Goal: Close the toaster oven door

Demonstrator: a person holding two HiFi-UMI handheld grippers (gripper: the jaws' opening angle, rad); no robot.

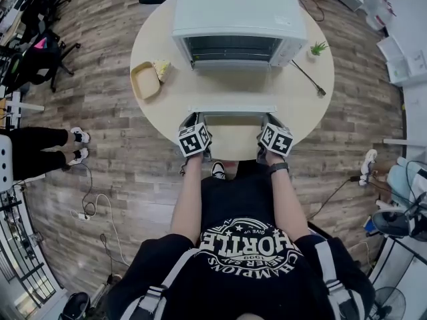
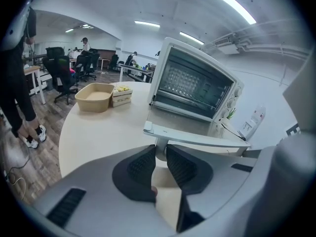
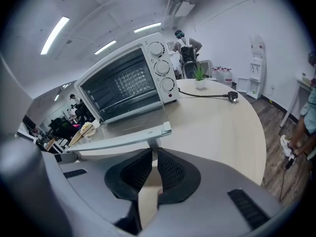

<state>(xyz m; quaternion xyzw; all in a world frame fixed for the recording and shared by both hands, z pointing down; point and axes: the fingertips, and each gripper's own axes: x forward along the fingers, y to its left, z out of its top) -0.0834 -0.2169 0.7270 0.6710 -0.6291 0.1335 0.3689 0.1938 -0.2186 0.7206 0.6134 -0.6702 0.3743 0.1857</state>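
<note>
Grasping the handle (image 1: 232, 110) of the door (image 2: 185, 125), lying open flat before the toaster oven (image 1: 237, 12), with left gripper (image 2: 160, 154) and right gripper (image 3: 154, 157) clenched on its posts

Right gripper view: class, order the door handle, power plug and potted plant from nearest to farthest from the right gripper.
1. door handle, between the right gripper jaws.
2. power plug, off to the right.
3. potted plant, farther back on the right.

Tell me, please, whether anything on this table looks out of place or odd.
The toaster oven door lies open flat, left gripper and right gripper shut on its handle; the plug lies loose on the table.
</note>
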